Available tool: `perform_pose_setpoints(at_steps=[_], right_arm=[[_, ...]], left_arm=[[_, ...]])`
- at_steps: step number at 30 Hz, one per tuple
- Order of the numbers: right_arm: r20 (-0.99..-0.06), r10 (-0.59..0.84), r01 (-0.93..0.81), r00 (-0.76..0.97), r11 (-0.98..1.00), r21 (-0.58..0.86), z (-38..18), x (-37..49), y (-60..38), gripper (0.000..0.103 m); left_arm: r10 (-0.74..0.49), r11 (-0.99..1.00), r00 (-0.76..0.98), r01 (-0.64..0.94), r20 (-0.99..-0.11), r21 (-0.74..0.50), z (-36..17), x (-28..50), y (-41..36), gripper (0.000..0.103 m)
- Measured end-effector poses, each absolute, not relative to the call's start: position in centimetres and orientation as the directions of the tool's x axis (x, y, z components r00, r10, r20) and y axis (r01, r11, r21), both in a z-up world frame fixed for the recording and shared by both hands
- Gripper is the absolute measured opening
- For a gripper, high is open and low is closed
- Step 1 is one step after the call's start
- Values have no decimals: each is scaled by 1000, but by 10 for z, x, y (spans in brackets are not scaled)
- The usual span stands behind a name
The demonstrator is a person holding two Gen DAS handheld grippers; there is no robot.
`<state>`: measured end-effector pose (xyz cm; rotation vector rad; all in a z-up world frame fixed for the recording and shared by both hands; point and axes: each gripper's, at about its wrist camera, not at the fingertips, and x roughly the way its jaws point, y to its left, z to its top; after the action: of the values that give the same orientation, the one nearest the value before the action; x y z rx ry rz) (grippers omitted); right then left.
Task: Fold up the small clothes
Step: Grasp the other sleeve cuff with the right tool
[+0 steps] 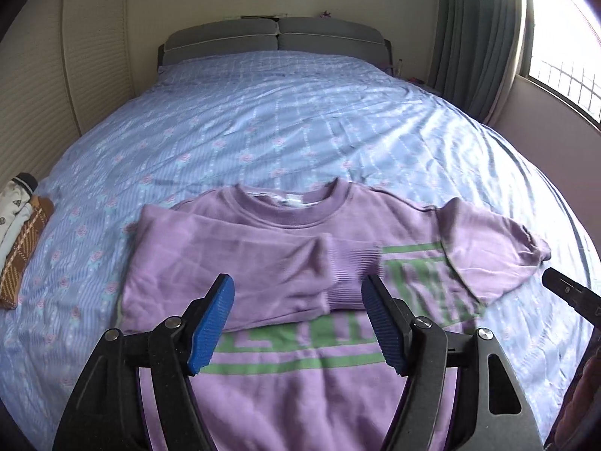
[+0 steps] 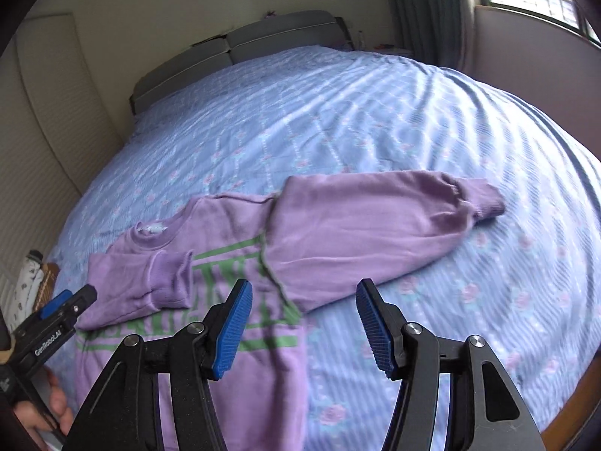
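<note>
Your left gripper [image 1: 298, 325] hangs above the sweatshirt [image 1: 300, 394] with its blue fingers [image 1: 210, 327] spread wide and nothing between them. Your right gripper [image 2: 302, 325] is likewise parted, empty, and poised over the sweatshirt's right edge where it meets the sheet [image 2: 413, 131].

The purple sweatshirt lies front up on the bed, collar [image 1: 291, 203] toward the headboard [image 1: 276, 39], green print across the chest. Its left sleeve [image 1: 233, 259] is folded inward over the chest, the ribbed cuff [image 1: 355, 267] resting on the print. Its right sleeve [image 2: 375, 221] is unfolded and stretches out sideways onto the blue flowered sheet, with its cuff [image 2: 484, 203] lying flat on the bed, well apart from your fingers.

At the left edge of the bed, near the wall, you have a small pile of other clothes [image 1: 20, 233], a brown checked piece with white patterned ones on top. In the right view your hand [image 2: 52, 409] shows at the lower left, holding the left gripper's handle.
</note>
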<state>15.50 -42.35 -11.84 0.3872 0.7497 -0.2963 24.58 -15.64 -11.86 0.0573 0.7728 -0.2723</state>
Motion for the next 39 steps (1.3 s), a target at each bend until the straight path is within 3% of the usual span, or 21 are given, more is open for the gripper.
perform_pose_setpoints(at_steps=[5, 10, 14, 17, 22, 23, 27, 29, 39], right_arm=[[-703, -191, 529, 685, 794, 300, -123, 137, -508, 59], [-718, -163, 584, 677, 712, 389, -146, 144, -566, 59], [-718, -113, 598, 687, 649, 470, -169, 158, -595, 59], [-716, -75, 603, 694, 606, 520, -186, 170, -610, 59], [-703, -24, 601, 711, 540, 590, -212, 188, -622, 58], [-698, -22, 599, 716, 534, 597, -215, 191, -623, 55], [-689, -24, 593, 724, 531, 605, -214, 202, -624, 23], [-680, -47, 590, 732, 543, 597, -205, 201, -620, 14], [-575, -167, 507, 801, 699, 504, -105, 204, -547, 13]], left_arm=[[-275, 936, 673, 349, -687, -33, -114, 240, -236, 73], [-308, 920, 641, 389, -702, -49, -120, 250, -291, 73], [-310, 918, 634, 392, -709, -50, -126, 261, -311, 75], [-301, 924, 637, 379, -710, -53, -130, 269, -318, 82], [-289, 929, 635, 366, -717, -50, -137, 279, -318, 83], [-284, 931, 635, 362, -719, -48, -138, 280, -318, 83], [-268, 936, 631, 350, -728, -41, -140, 282, -311, 83], [-262, 940, 636, 339, -726, -42, -138, 282, -303, 83], [-199, 969, 689, 245, -697, -35, -103, 278, -221, 83]])
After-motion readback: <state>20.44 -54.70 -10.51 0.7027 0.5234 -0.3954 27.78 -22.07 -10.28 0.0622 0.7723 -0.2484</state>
